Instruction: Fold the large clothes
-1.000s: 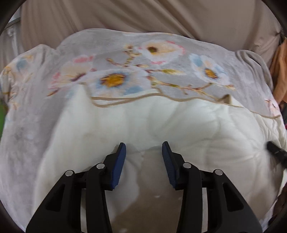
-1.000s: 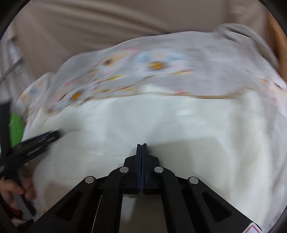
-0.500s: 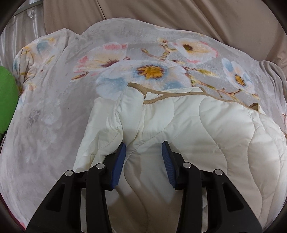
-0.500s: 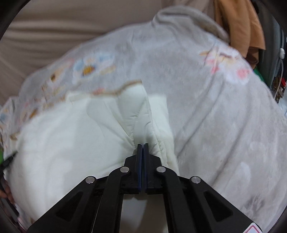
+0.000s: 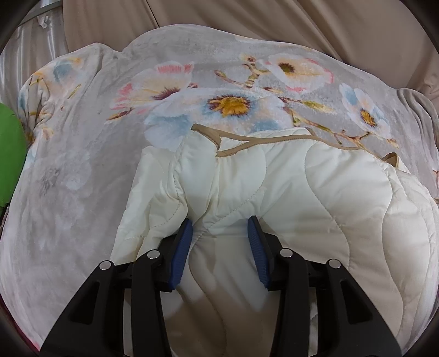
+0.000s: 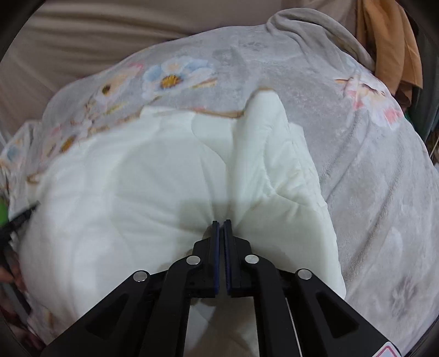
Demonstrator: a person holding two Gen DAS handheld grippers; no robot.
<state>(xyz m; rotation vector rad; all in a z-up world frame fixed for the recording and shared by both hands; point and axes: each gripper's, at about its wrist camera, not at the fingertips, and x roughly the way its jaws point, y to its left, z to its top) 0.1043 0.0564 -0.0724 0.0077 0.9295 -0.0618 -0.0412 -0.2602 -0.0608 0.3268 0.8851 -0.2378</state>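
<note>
A cream quilted jacket (image 5: 288,192) with tan trim lies spread on a grey floral blanket (image 5: 82,178). My left gripper (image 5: 221,228) is open, its blue pads resting on the jacket astride a raised fold near its left sleeve. In the right wrist view the jacket (image 6: 137,192) looks white, with its right side folded into a ridge. My right gripper (image 6: 221,223) has its jaws almost closed, a thin gap showing, at the bunched fabric by that ridge. I cannot tell whether cloth is pinched.
The floral blanket (image 6: 370,178) covers the whole surface. Beige curtains (image 5: 301,24) hang behind. A green object (image 5: 11,153) lies at the far left edge. An orange cloth (image 6: 389,46) hangs at the back right. The other gripper's dark tip (image 6: 19,219) shows at left.
Both grippers have swung outward to the jacket's sides. The left stayed open and settled over the left fold. The right's shut jaws now show a thin gap at the right ridge.
</note>
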